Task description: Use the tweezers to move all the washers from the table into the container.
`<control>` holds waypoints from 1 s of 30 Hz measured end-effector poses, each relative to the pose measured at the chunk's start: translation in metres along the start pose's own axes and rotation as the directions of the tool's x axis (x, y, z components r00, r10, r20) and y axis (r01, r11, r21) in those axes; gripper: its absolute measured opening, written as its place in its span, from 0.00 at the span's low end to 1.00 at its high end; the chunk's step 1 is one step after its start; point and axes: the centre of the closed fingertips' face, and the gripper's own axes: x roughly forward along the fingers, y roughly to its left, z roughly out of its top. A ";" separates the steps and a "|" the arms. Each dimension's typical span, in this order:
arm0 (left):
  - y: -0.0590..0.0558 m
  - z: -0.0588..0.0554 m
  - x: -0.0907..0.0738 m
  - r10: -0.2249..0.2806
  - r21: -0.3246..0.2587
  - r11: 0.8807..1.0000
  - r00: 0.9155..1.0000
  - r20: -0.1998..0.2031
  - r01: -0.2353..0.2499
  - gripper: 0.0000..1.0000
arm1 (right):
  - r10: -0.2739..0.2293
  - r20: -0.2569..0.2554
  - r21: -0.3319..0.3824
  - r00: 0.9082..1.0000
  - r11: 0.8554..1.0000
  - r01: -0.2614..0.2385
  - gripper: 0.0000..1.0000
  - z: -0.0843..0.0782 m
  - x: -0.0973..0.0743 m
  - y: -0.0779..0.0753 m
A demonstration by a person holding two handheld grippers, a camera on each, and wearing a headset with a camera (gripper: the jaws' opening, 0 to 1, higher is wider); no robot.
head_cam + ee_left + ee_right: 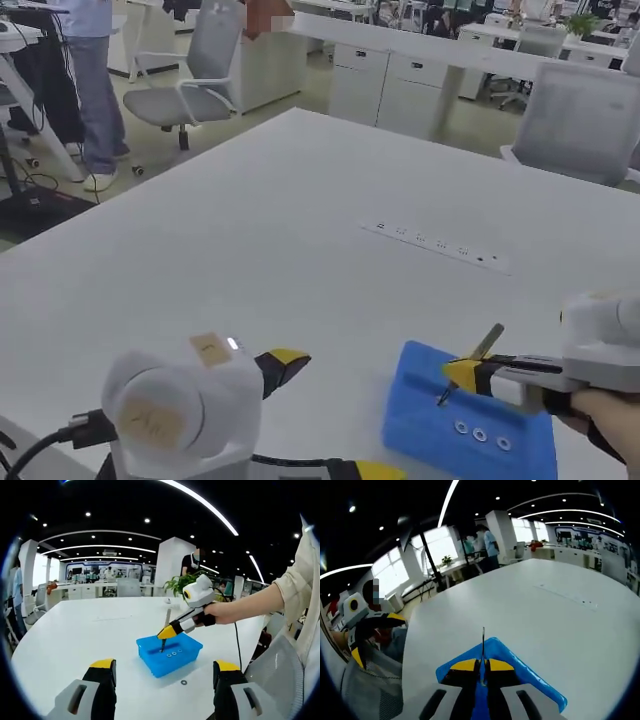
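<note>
Right gripper (482,665) clamped on tweezers (483,642), tips down inside blue container (420,435); too small to tell whether they pinch anything. Three washers (480,435) lie inside. Stray washer (184,682) lies on table (75,645) beside it. Left gripper (165,666) spread, empty.

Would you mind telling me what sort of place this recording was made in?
Probably an open-plan office: rows of white desks, wheeled office chairs, and long ceiling strip lights around the large white table.
</note>
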 end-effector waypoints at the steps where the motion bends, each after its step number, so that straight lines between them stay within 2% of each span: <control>1: 0.000 0.000 0.000 0.000 0.001 1.000 1.000 0.000 0.000 0.81 | -0.004 -0.013 -0.002 1.000 1.000 0.004 0.03 -0.003 0.002 -0.002; 5: 0.000 0.000 0.000 0.000 0.002 1.000 1.000 -0.001 0.000 0.80 | -0.014 -0.072 -0.035 0.997 0.999 0.012 0.03 -0.017 0.008 -0.010; 8: 0.000 0.000 0.000 0.003 -0.002 1.000 1.000 0.002 -0.003 0.80 | -0.015 -0.067 -0.013 0.998 1.000 0.014 0.03 -0.019 0.010 -0.011; 23: 0.001 0.000 0.000 0.002 -0.001 1.000 1.000 -0.001 -0.002 0.80 | -0.045 -0.085 -0.048 0.995 0.998 0.041 0.04 -0.024 0.010 -0.022; 28: -0.001 -0.001 0.000 -0.007 0.002 1.000 1.000 -0.004 0.007 0.80 | -0.031 -0.069 -0.030 0.997 0.999 0.029 0.04 -0.023 0.007 -0.016; 30: -0.002 -0.001 0.000 -0.009 0.002 1.000 1.000 -0.005 0.009 0.80 | -0.032 -0.042 -0.025 0.999 0.999 0.031 0.04 -0.018 0.002 -0.011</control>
